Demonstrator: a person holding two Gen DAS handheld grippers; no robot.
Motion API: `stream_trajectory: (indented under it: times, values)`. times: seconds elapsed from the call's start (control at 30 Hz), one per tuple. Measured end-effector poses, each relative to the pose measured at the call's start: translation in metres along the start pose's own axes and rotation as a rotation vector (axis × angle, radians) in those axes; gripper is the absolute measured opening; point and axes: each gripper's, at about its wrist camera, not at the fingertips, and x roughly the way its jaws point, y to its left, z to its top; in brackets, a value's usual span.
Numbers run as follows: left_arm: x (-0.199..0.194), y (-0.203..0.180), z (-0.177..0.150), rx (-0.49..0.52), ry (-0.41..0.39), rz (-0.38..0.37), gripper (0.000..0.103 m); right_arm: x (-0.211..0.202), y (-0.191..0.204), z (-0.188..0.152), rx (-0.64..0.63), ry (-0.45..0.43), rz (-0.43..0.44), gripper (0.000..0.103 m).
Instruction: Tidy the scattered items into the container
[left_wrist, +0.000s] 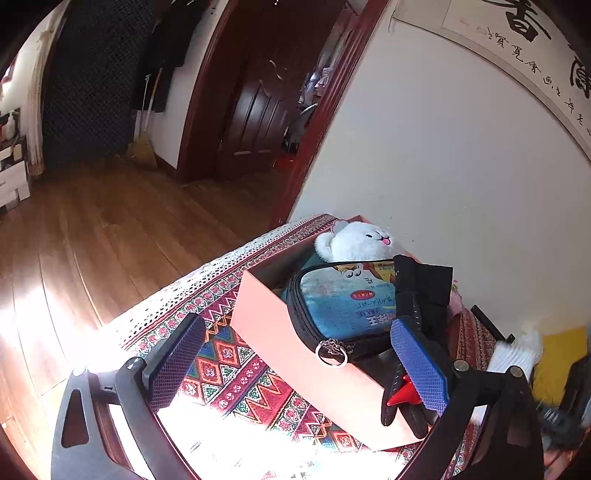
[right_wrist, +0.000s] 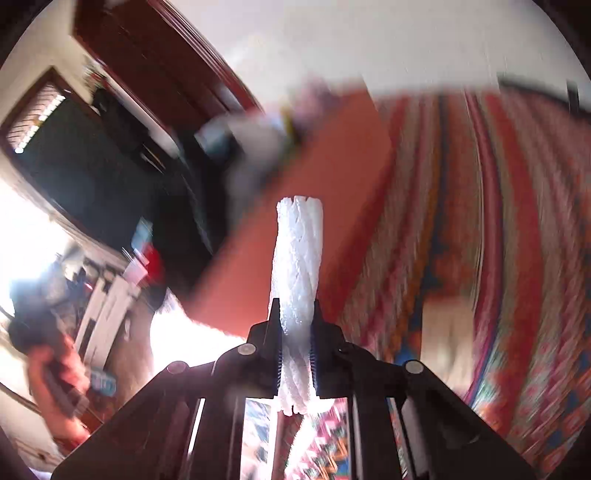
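Note:
A salmon-pink box (left_wrist: 291, 347) stands on a red patterned tablecloth (left_wrist: 236, 373). In it lie a white plush dog (left_wrist: 360, 242), a blue zip pouch (left_wrist: 343, 302), a black cloth (left_wrist: 424, 291) and a dark item with a red part (left_wrist: 402, 395). My left gripper (left_wrist: 299, 369) is open and empty, its fingers either side of the box's near corner. My right gripper (right_wrist: 295, 314) is shut on a white foam net sleeve (right_wrist: 299, 251), held beside the blurred pink box (right_wrist: 295, 221). The sleeve also shows at the right edge of the left wrist view (left_wrist: 517, 350).
The table stands against a white wall (left_wrist: 443, 166) with a calligraphy scroll. Its lace-trimmed left edge (left_wrist: 207, 269) drops to a wooden floor (left_wrist: 92, 240). A dark doorway (left_wrist: 258, 92) lies behind. The right wrist view is motion-blurred.

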Motion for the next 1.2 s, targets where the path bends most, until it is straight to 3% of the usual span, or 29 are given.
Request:
stream_trajectory:
  times: [0.07,0.1,0.17,0.27,0.33,0.4,0.47,0.5,0.53,0.6,0.67,0.73,0.77,0.83,0.9,0.97,1.07,1.1,1.2]
  values:
    - [0.002,-0.003,-0.001,0.018,0.001,0.01,0.101,-0.005,0.026,0.046,-0.104,-0.056,-0.022,0.011]
    - [0.003,-0.004,-0.001,0.029,-0.002,0.021,0.101,0.005,0.038,0.064,-0.153,-0.044,-0.038,0.011]
    - [0.004,-0.007,-0.002,0.047,-0.007,0.045,0.101,0.054,0.056,0.095,-0.223,0.061,-0.085,0.011]
    - [0.007,-0.008,-0.003,0.055,-0.006,0.058,0.101,0.136,0.053,0.097,-0.303,0.271,-0.211,0.011]
    - [0.009,-0.007,-0.003,0.048,-0.001,0.06,0.101,0.187,0.037,0.078,-0.343,0.399,-0.324,0.011]
    - [0.01,-0.005,-0.003,0.04,0.002,0.063,0.101,0.196,0.032,0.067,-0.433,0.4,-0.434,0.013]
    - [0.011,-0.003,-0.004,0.034,0.008,0.06,0.101,0.184,0.033,0.065,-0.43,0.375,-0.409,0.016]
    - [0.011,-0.003,-0.005,0.035,0.011,0.057,0.101,0.174,0.031,0.064,-0.415,0.363,-0.403,0.029]
    - [0.011,-0.003,-0.005,0.037,0.014,0.053,0.101,0.157,0.03,0.063,-0.405,0.326,-0.411,0.059]
    - [0.01,-0.004,-0.006,0.039,0.016,0.047,0.101,0.109,0.035,0.058,-0.403,0.178,-0.383,0.074]
    - [0.008,-0.002,-0.006,0.036,0.018,0.039,0.101,0.068,0.046,0.047,-0.4,0.088,-0.316,0.071]
    - [0.006,0.003,-0.005,0.029,0.016,0.039,0.101,0.03,0.068,0.023,-0.418,0.053,-0.128,0.054]
    - [0.005,0.006,-0.004,0.022,0.014,0.042,0.101,0.028,0.081,0.016,-0.443,0.067,-0.047,0.051]
    - [0.004,0.012,-0.003,0.003,0.013,0.051,0.101,0.025,0.098,-0.011,-0.51,0.13,0.078,0.035]
    - [0.004,0.019,-0.001,-0.017,0.015,0.06,0.101,0.048,0.128,-0.032,-0.558,0.204,0.14,0.03]
    - [0.004,0.024,-0.001,-0.033,0.014,0.07,0.101,0.072,0.132,-0.043,-0.591,0.258,0.129,0.024]
    - [0.003,0.028,0.0,-0.038,0.011,0.075,0.101,0.113,0.114,-0.037,-0.614,0.289,-0.041,0.02]
    - [0.004,0.028,0.0,-0.037,0.011,0.076,0.101,0.125,0.1,-0.034,-0.6,0.311,-0.07,0.025]
    - [0.008,0.025,0.0,-0.028,0.019,0.075,0.101,0.141,0.066,-0.026,-0.445,0.383,0.05,0.025]
